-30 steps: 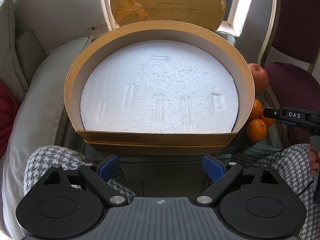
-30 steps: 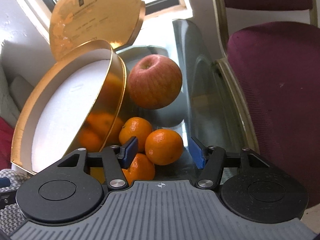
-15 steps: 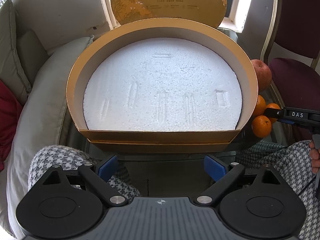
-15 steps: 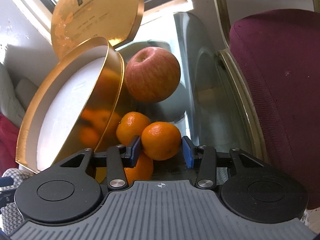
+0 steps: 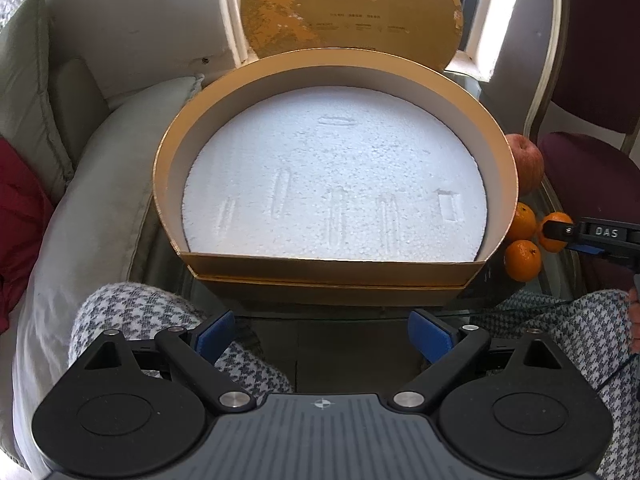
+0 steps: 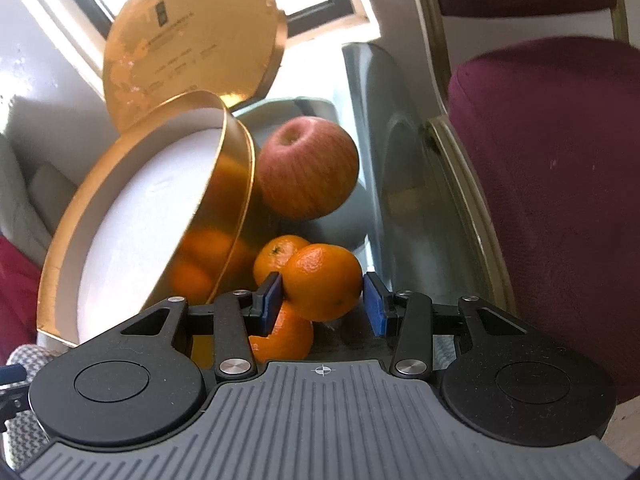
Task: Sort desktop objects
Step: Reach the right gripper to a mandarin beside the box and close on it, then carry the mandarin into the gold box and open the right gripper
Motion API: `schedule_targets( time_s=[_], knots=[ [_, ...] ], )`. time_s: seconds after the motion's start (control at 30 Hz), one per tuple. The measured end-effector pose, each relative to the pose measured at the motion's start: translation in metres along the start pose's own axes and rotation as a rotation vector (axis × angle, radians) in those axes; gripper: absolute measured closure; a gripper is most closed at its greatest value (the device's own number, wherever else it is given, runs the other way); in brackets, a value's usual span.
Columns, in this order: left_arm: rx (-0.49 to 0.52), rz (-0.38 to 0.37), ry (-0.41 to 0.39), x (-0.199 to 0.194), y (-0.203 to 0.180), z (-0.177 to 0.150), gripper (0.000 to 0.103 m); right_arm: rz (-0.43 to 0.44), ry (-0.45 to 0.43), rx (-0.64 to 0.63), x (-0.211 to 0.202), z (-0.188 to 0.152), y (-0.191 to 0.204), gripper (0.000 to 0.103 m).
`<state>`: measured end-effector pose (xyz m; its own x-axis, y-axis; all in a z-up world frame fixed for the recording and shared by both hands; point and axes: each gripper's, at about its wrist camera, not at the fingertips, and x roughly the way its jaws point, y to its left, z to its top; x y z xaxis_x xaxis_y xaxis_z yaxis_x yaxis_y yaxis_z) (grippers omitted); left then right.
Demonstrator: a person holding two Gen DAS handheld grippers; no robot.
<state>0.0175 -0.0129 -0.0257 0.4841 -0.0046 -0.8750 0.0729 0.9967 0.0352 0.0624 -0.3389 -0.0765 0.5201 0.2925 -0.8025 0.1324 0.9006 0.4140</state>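
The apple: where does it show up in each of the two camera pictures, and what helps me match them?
Left wrist view: the apple is at the right edge, half hidden behind the gold box.
Right wrist view: the apple is near the centre, beyond the oranges, to the right of the gold box.
Shared landmark: the gold box, with its round lid standing behind it.

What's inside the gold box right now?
The gold box holds only a white foam liner with shallow empty grooves. No fruit is inside; anything beneath the foam is hidden.
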Motion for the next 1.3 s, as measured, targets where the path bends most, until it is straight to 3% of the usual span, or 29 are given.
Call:
schedule_targets(
  time_s=[0.2,0.4,0.6,0.83,1.07,1.3],
  knots=[
    [-0.041,-0.003,-0.049,-0.012,0.018,0.000,0.008,-0.028,-0.068,-0.079,-0.027,0.013,0.034,0.058],
    [-0.119,0.034,-0.130,-0.026,0.049,0.005,0.008,0.061,-0.131,-0.254,-0.045,0.031,0.113,0.058],
    [-0.205,0.073,-0.157,-0.030,0.084,0.006,0.008,0.136,-0.026,-0.442,0.003,0.022,0.198,0.058],
    [-0.298,0.102,-0.114,-0.020,0.120,-0.005,0.008,0.173,0.147,-0.624,0.075,-0.011,0.269,0.058],
    [-0.349,0.111,-0.091,-0.013,0.139,-0.009,0.008,0.102,0.215,-0.640,0.110,-0.023,0.288,0.058],
    [-0.333,0.103,-0.087,-0.011,0.135,-0.010,0.008,0.123,0.215,-0.612,0.099,-0.017,0.289,0.050]
  ],
)
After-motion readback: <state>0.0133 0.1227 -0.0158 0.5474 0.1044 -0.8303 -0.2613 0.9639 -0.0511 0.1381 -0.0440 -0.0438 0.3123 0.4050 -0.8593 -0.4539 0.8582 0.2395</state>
